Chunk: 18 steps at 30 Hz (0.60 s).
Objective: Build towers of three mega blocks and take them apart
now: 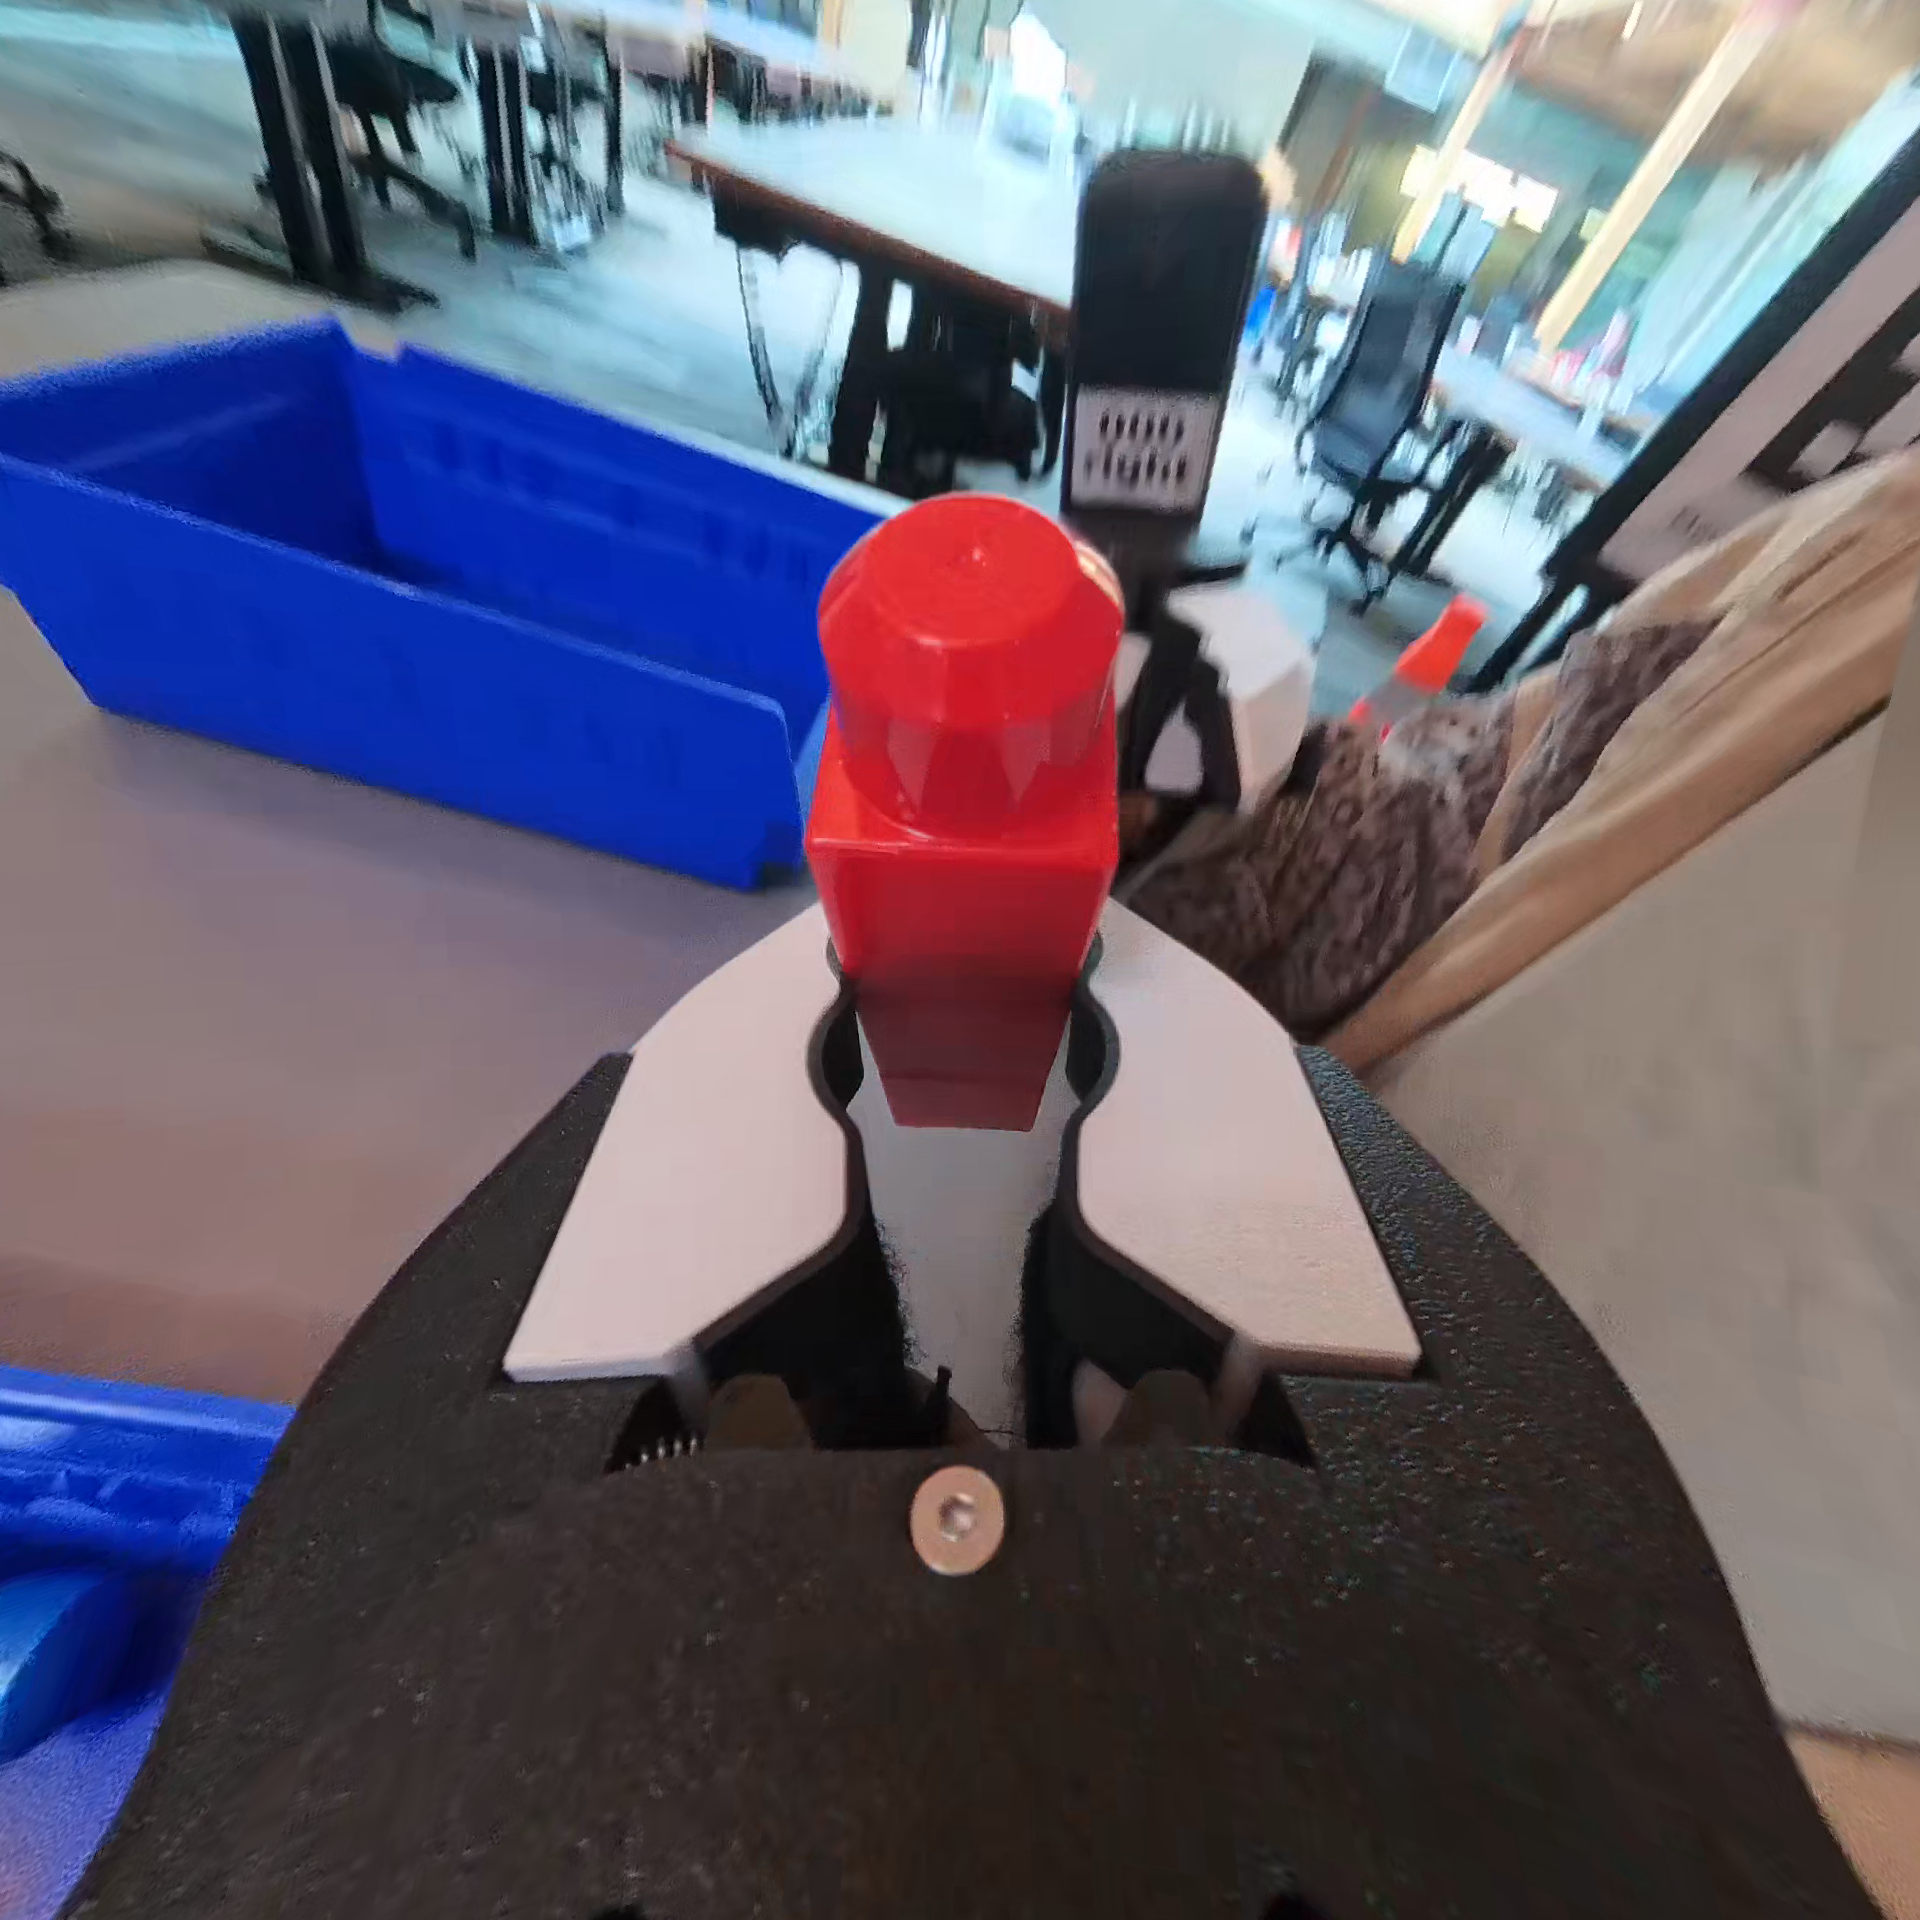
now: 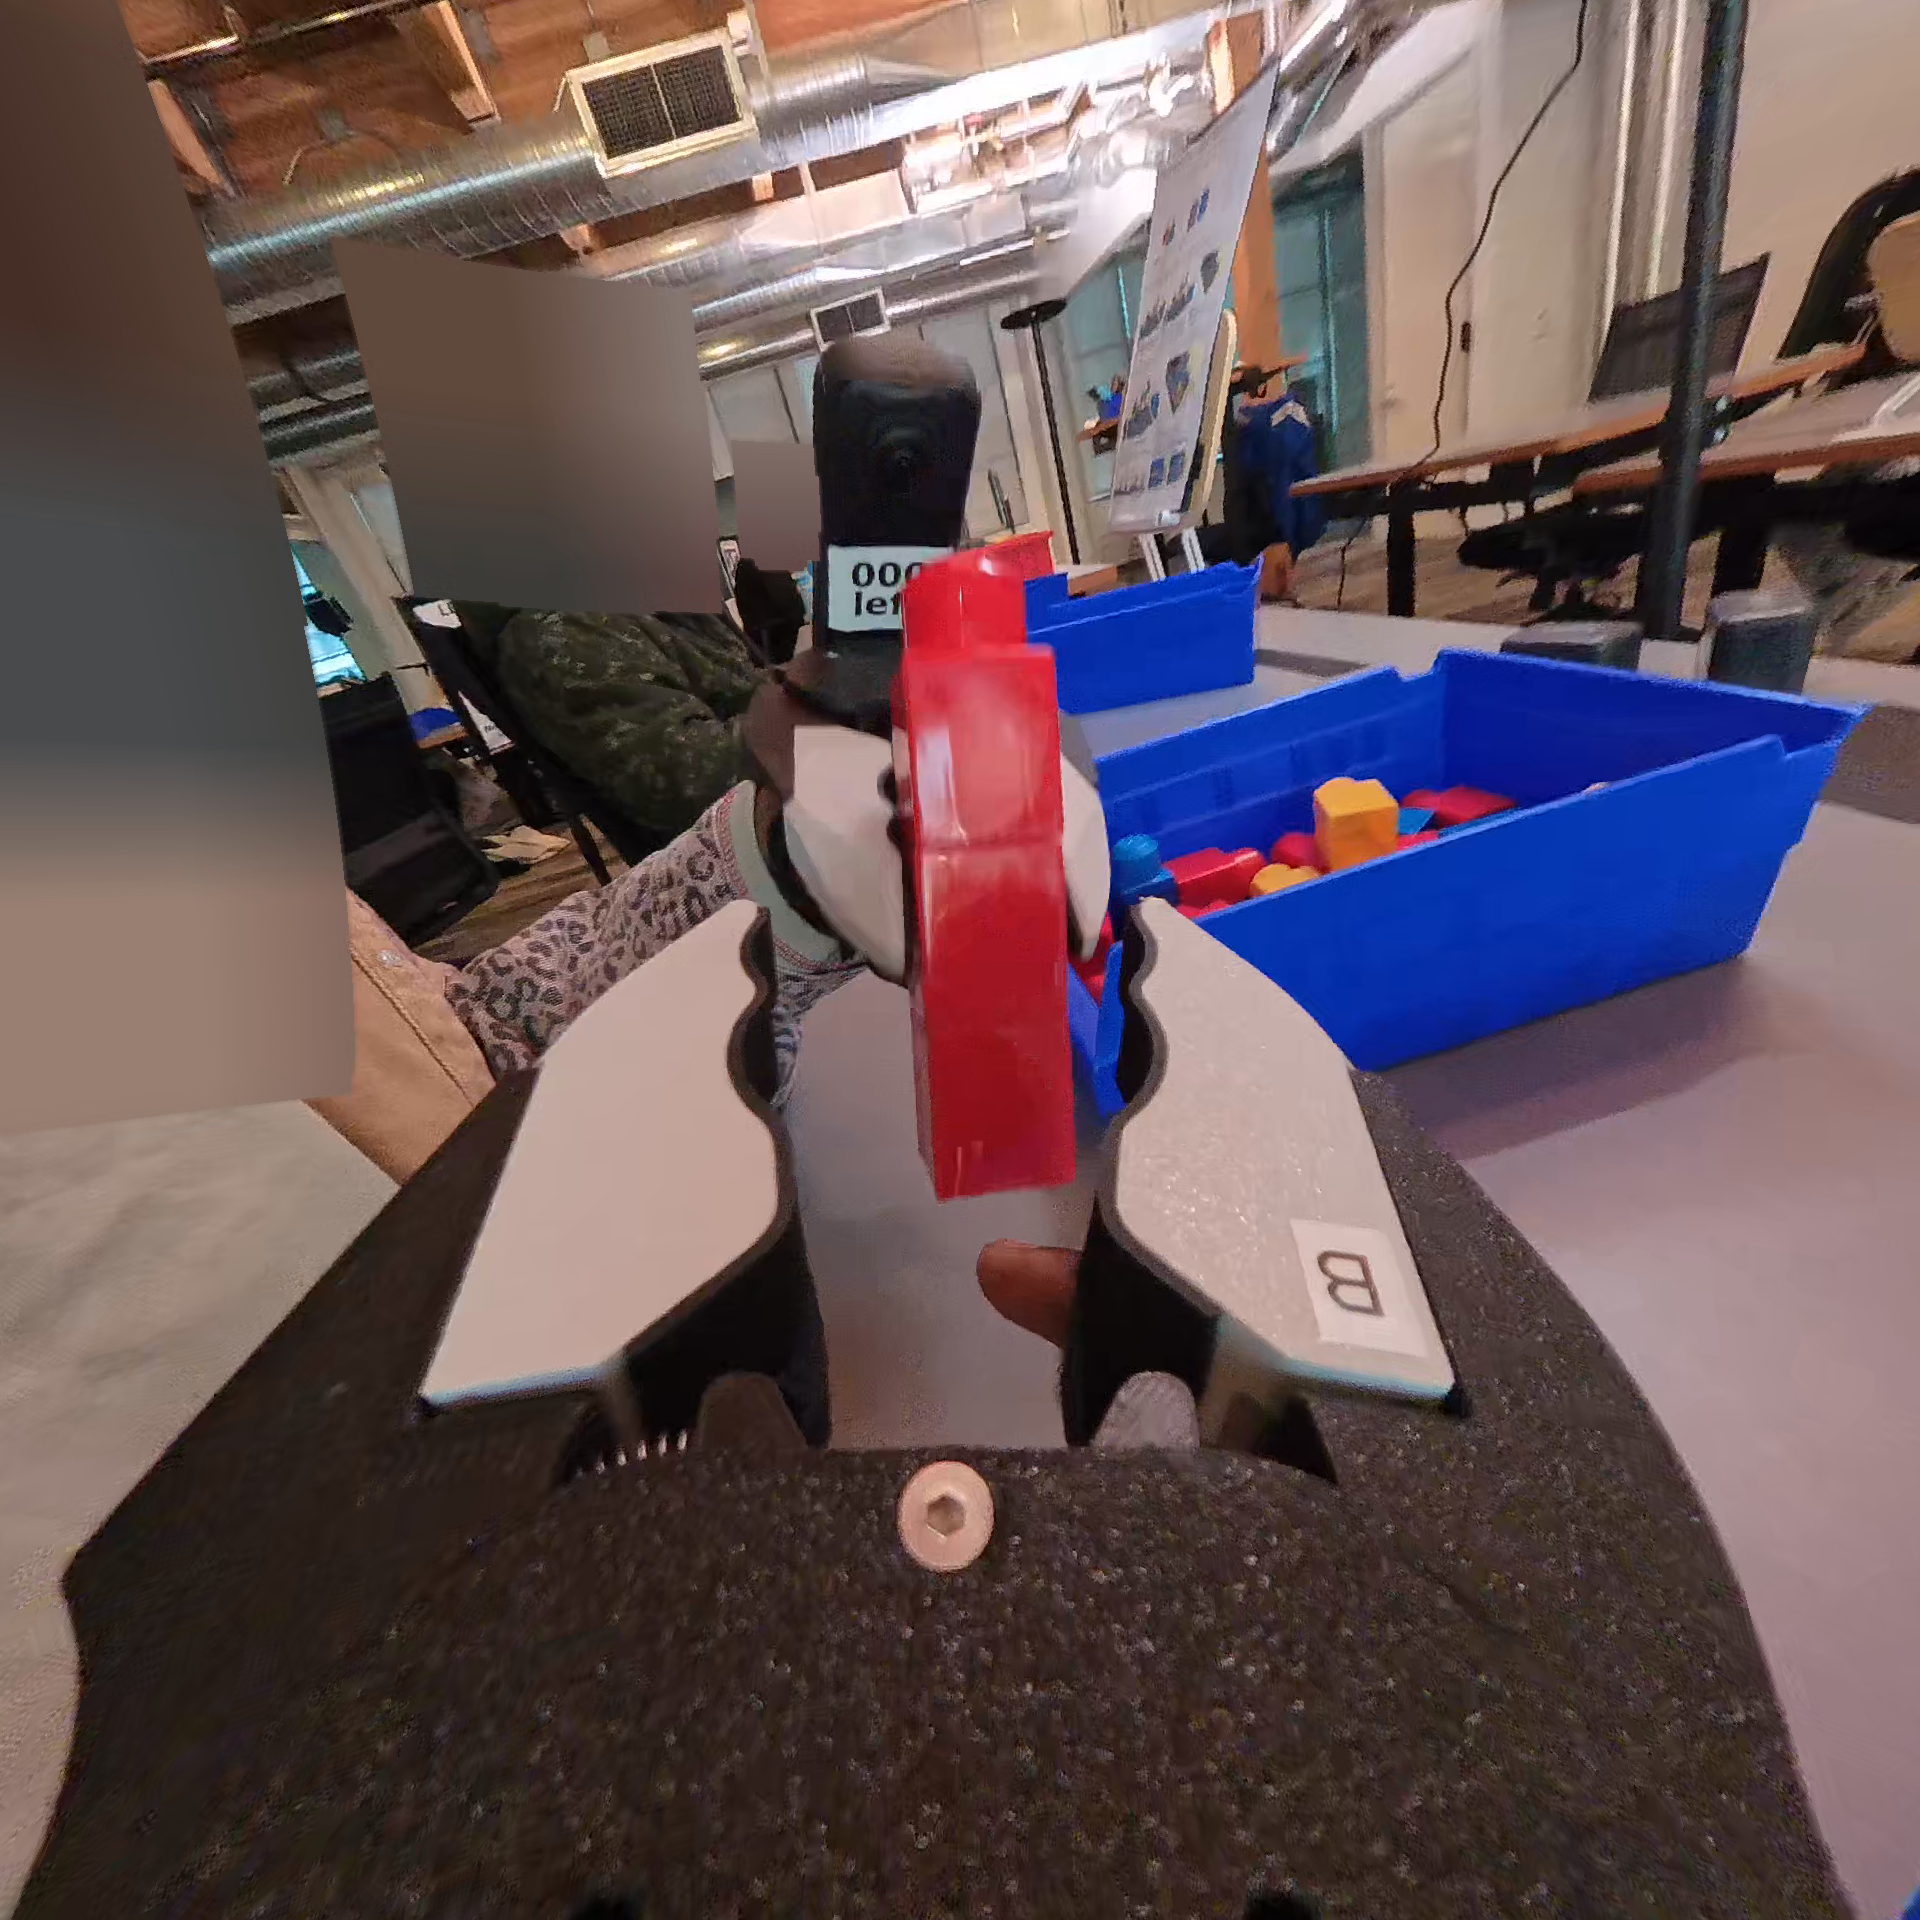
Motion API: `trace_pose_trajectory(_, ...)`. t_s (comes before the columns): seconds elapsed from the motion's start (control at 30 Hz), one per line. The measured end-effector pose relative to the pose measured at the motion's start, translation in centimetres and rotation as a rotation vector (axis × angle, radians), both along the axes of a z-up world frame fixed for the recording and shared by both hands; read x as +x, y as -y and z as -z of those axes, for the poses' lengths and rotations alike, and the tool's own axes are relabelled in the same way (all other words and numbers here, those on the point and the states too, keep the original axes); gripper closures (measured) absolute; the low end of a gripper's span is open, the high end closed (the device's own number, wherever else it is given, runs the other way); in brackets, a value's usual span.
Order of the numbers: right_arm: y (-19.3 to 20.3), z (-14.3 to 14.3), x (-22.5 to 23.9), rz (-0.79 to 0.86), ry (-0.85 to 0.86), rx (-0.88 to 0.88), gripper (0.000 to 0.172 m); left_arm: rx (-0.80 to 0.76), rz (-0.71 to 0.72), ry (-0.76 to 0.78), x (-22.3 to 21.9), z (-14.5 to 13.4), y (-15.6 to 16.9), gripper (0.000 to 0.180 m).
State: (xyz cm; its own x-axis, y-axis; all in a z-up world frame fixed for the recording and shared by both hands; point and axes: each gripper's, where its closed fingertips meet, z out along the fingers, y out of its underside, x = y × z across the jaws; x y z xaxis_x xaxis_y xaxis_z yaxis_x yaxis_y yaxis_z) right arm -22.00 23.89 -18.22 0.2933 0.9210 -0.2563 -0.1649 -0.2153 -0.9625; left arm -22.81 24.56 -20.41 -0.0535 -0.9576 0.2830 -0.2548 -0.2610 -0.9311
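Grey and matte, the surface point(image 1: 312, 987) fills the left wrist view, with a blue bin point(image 1: 416, 623) on it at the left and blurred office desks and chairs beyond. The left gripper point(image 1: 961, 971) has its jaws closed partway on a red block tower point(image 1: 961, 831), pads pressing both sides, the round stud at the tower's end pointing away from the camera. In the right wrist view the same red block tower point(image 2: 987, 935) stands on end between the right gripper's point(image 2: 951, 997) jaws, which are spread wide with a clear gap on each side and grip nothing. The left gripper point(image 2: 987, 831) clamps the tower from behind, and a white label with writing sits on its black camera mount point(image 2: 894, 468). A lettered sticker point(image 2: 1351, 1283) marks the right finger. Another blue bin point(image 2: 1455, 883) at the right holds loose red, yellow and blue blocks point(image 2: 1351, 821).
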Motion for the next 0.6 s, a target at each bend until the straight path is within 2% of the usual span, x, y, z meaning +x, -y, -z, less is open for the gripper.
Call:
trace_pose_trajectory(0.2, 1.1, 0.3, -1.9, -0.051, 0.029, 0.008, 0.108, 0.073, 0.159, -0.213, 0.9, 3.1, 3.3, 0.144)
trace_pose_trajectory(0.27, 1.7, 0.3, -2.2, -0.059, 0.061, 0.059, 0.136, 0.1, 0.209, -0.272, 1.1, 4.0, 4.3, 0.143)
trace_pose_trajectory(0.3, 1.8, 0.2, -2.0, -0.044, 0.087, 0.099, 0.136, 0.107, 0.214, -0.278, 1.2, 4.0, 4.5, 0.143)
trace_pose_trajectory(0.37, 1.5, -0.7, -1.1, 0.017, 0.114, 0.15, 0.136, 0.122, 0.162, -0.252, 1.2, 3.2, 3.9, 0.142)
trace_pose_trajectory(0.43, 0.4, -2.9, 1.4, 0.158, 0.049, 0.197, 0.137, 0.139, 0.079, -0.214, 0.7, 1.9, 2.5, 0.134)
trace_pose_trajectory(0.5, -1.1, -5.1, 5.4, 0.35, -0.02, 0.231, 0.137, 0.192, -0.063, -0.146, -0.5, 0.0, 0.2, 0.131)
trace_pose_trajectory(0.6, -2.8, -6.6, 12.0, 0.664, -0.039, 0.29, 0.137, 0.246, -0.318, 0.042, -3.2, -4.5, -3.4, 0.131)
